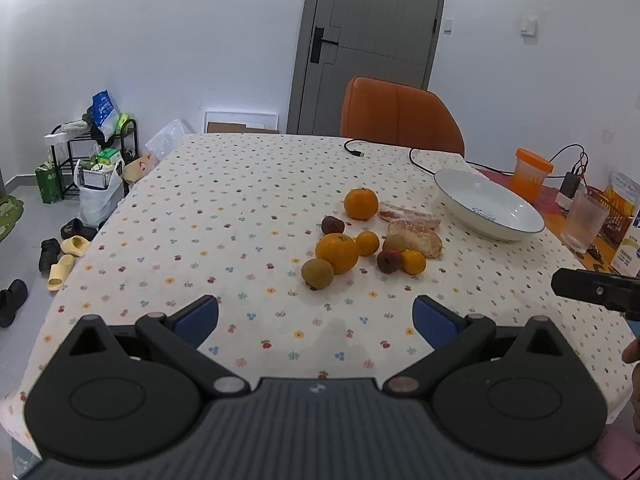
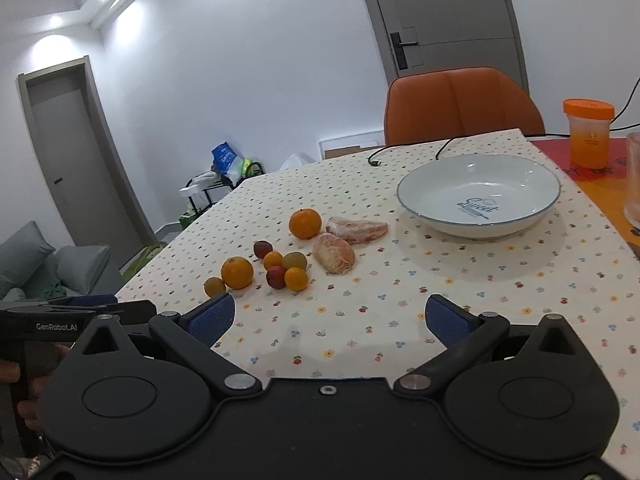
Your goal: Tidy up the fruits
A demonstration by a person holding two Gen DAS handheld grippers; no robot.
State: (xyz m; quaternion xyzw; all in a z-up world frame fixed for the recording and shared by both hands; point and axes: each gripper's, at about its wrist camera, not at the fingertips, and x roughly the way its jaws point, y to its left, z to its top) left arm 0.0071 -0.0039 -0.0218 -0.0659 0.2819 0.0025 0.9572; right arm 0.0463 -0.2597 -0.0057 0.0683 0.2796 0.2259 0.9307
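Clustered fruits (image 1: 360,242) beside white bowl (image 2: 478,196)

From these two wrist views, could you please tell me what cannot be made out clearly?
- Small print under the logo in the white bowl: too small in the right wrist view.
- Clear glass: cut off by the right edge of the right wrist view.
- Right gripper: only part shows at the left wrist view's right edge.
- Packages behind the glass: text blurred, cropped by the left wrist view's edge.

Fruits (image 2: 280,264) sit clustered mid-table (image 2: 360,328), bowl (image 2: 478,196) to their right and a bit farther. Chair (image 2: 460,104) behind the far edge, cup (image 2: 588,138) far right, probably off the cloth.
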